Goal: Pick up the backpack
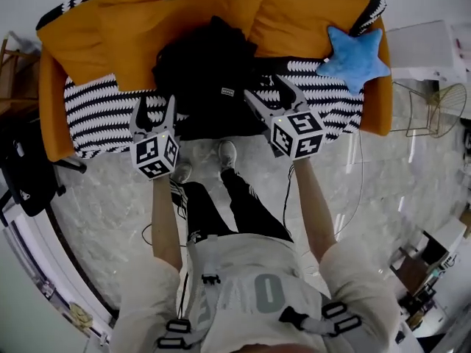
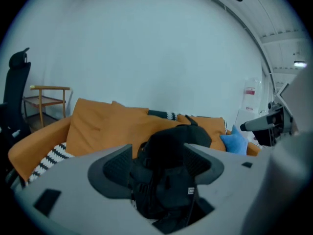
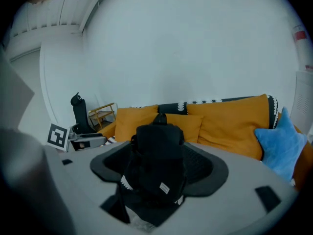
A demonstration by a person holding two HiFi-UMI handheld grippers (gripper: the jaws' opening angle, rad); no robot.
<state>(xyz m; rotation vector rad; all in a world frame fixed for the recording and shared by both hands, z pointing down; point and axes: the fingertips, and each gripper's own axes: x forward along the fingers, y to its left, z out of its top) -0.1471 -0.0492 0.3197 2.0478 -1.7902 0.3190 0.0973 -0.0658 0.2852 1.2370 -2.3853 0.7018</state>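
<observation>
A black backpack (image 1: 206,72) stands upright on the seat of an orange sofa (image 1: 309,13), leaning against the back cushions. In the head view my left gripper (image 1: 155,106) is open at the front edge of the seat, just left of the backpack's base. My right gripper (image 1: 271,91) is open too, just right of the base. Nothing sits between either pair of fingers. Looking along the jaws, the left gripper view frames the backpack (image 2: 168,175) some way ahead, and the right gripper view does the same with the backpack (image 3: 156,165). A small white label shows on its front.
A black-and-white striped throw (image 1: 103,116) covers the sofa seat. A blue star cushion (image 1: 355,56) lies at the sofa's right end. A black office chair (image 1: 26,171) stands left, a wire side table (image 1: 434,105) right. The person's feet (image 1: 227,154) rest on a marble floor.
</observation>
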